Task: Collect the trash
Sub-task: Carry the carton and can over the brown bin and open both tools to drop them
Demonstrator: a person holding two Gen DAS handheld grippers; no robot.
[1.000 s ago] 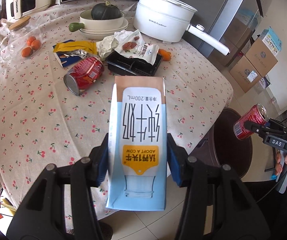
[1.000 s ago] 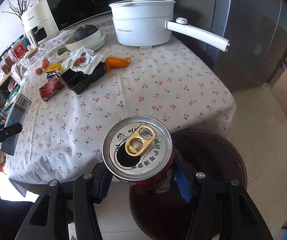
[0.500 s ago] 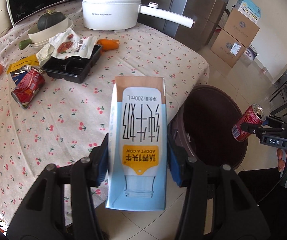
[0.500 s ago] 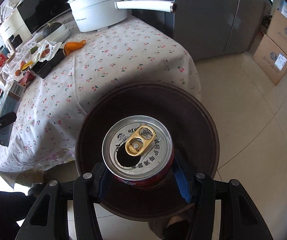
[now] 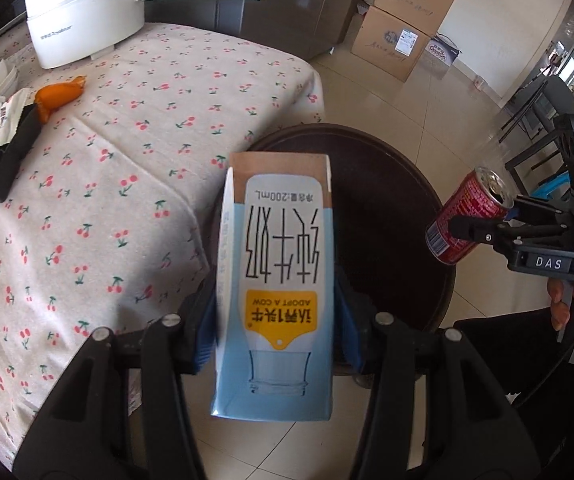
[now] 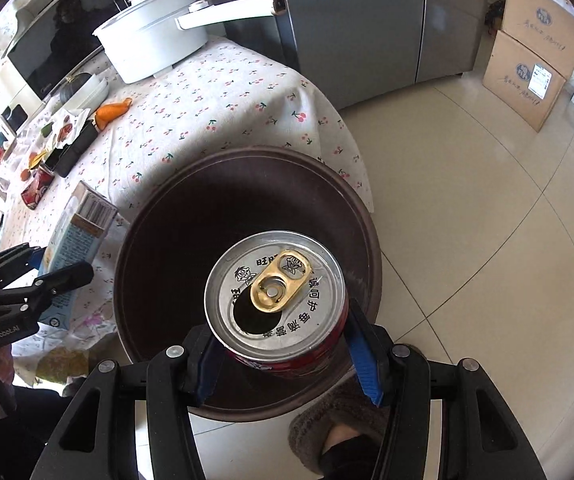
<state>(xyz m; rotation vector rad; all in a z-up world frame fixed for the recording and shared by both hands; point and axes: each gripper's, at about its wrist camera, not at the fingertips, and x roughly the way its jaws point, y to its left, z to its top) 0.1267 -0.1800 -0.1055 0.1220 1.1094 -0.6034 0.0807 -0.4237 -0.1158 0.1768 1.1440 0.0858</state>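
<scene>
Right gripper (image 6: pixel 283 344) clamped on a red can (image 6: pixel 277 302), top facing the camera, straight above the dark round bin (image 6: pixel 159 216) mouth; probably only a release needed. Left gripper (image 5: pixel 275 320) clenched on a blue milk carton (image 5: pixel 277 280), long axis running away from the fingers, far end over the bin (image 5: pixel 391 208) rim beside the cherry-print tablecloth (image 5: pixel 127 152); seemingly a short carry further inward. Carton print: "200mL", "ADOPT A COW". On the gripper bodies: "DAS", "GenRobot.AI". More trash on the table: another red can (image 6: pixel 35 192), black tray (image 5: pixel 3 160)
</scene>
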